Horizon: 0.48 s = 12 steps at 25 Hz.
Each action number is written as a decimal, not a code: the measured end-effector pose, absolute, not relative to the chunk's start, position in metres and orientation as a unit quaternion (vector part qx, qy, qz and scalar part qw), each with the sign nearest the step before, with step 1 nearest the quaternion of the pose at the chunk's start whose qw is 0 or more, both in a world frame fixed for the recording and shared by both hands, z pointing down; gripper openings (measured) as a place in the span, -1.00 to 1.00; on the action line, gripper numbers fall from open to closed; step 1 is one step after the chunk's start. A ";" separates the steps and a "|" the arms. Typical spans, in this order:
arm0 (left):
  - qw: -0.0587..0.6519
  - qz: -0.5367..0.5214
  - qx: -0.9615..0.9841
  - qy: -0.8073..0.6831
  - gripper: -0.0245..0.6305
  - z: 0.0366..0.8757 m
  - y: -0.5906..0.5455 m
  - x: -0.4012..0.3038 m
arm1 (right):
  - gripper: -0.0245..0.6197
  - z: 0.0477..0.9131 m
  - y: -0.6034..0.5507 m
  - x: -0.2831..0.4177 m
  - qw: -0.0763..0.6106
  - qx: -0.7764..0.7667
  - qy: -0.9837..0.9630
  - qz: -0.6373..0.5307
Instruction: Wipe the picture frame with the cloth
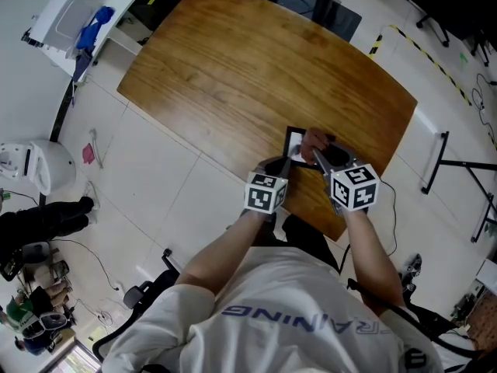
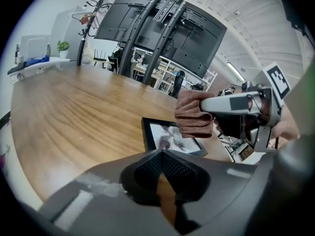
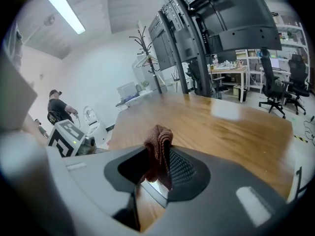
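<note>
Nearest the lens, the left gripper [image 2: 162, 155] has its jaws pressed together with nothing between them. Its tips sit at the near edge of the picture frame [image 2: 170, 137]; contact cannot be confirmed. This position probably serves to steady the frame against sliding.

To its right, the right gripper [image 3: 157, 157] pinches the cloth [image 2: 194, 116]. A bunched fold hangs below the jaws over the far right part of the frame glass, touching it or just above, ready for a wiping stroke.

The frame lies flat, face up, on the surface [image 1: 233, 76], near the near edge and toward its right end.

Bare wood extends far and left of the frame, giving free room for strokes. Judgement: strokes toward the near edge have little margin and could push the frame off.
</note>
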<state>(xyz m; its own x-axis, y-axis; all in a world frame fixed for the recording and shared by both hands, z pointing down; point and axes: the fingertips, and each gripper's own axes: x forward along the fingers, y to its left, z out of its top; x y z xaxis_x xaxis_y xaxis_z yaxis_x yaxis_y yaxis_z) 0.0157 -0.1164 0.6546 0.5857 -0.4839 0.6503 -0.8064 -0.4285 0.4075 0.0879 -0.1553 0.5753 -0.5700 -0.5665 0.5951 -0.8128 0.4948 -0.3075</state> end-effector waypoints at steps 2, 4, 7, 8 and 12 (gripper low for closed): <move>0.358 0.226 0.815 -0.395 -0.92 0.655 -0.115 0.014 | -0.55 0.578 -0.155 0.071 0.218 0.396 -0.845 0.287; 0.359 0.228 0.815 -0.395 -0.92 0.655 -0.112 0.013 | -0.55 0.585 -0.153 0.057 0.224 0.379 -0.851 0.287; 0.361 0.225 0.815 -0.393 -0.92 0.655 -0.109 0.012 | -0.55 0.594 -0.152 0.042 0.231 0.359 -0.857 0.289; 0.362 0.224 0.815 -0.393 -0.92 0.655 -0.109 0.012 | -0.55 0.596 -0.152 0.038 0.233 0.353 -0.858 0.290; 0.363 0.221 0.815 -0.394 -0.92 0.655 -0.109 0.011 | -0.55 0.610 -0.149 0.032 0.265 0.344 -0.855 0.284</move>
<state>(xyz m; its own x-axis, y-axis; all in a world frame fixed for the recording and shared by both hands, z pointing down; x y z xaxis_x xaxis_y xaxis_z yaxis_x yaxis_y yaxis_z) 0.0115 -0.1091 0.6548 0.5913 -0.4820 0.6465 -0.8030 -0.4264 0.4165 0.0322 -0.1493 0.6105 -0.6232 -0.4365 0.6489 -0.7382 0.6023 -0.3039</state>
